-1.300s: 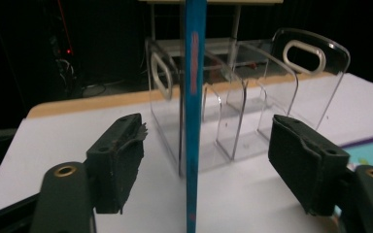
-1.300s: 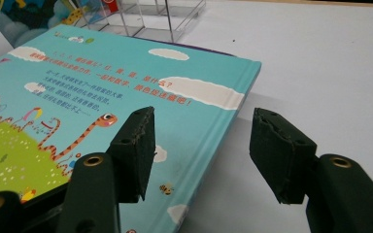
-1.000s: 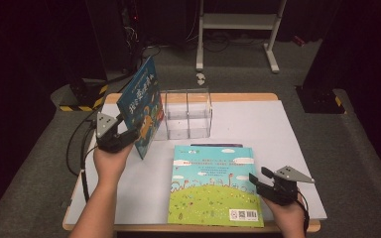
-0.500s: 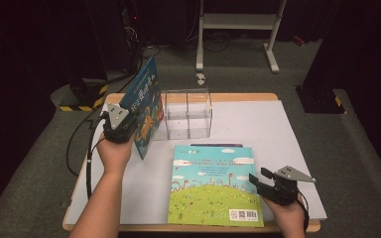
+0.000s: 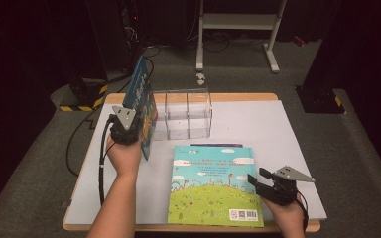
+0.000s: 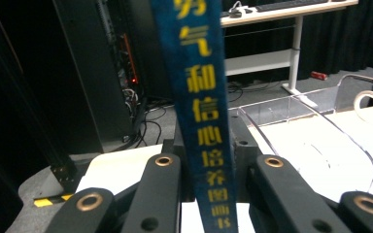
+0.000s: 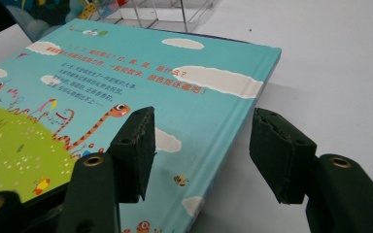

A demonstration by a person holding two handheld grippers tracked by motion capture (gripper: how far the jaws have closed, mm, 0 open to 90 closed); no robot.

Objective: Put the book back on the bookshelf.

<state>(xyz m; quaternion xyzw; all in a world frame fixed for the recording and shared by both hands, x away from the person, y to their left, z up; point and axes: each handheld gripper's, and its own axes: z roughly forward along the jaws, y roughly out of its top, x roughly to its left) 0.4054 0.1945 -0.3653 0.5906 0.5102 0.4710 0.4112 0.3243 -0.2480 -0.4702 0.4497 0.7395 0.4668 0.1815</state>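
while left gripper [image 5: 129, 130] stays clamped on spine of upright blue book [image 5: 143, 101], jaws just closed, keep book vertical, steer toward clear organizer [image 5: 187, 113] at 3 o'clock; right gripper [image 5: 265, 184] jaws apart over flat book [image 5: 211, 183] edge, no grip

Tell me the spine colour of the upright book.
Dark blue spine with yellow lettering; left gripper view.
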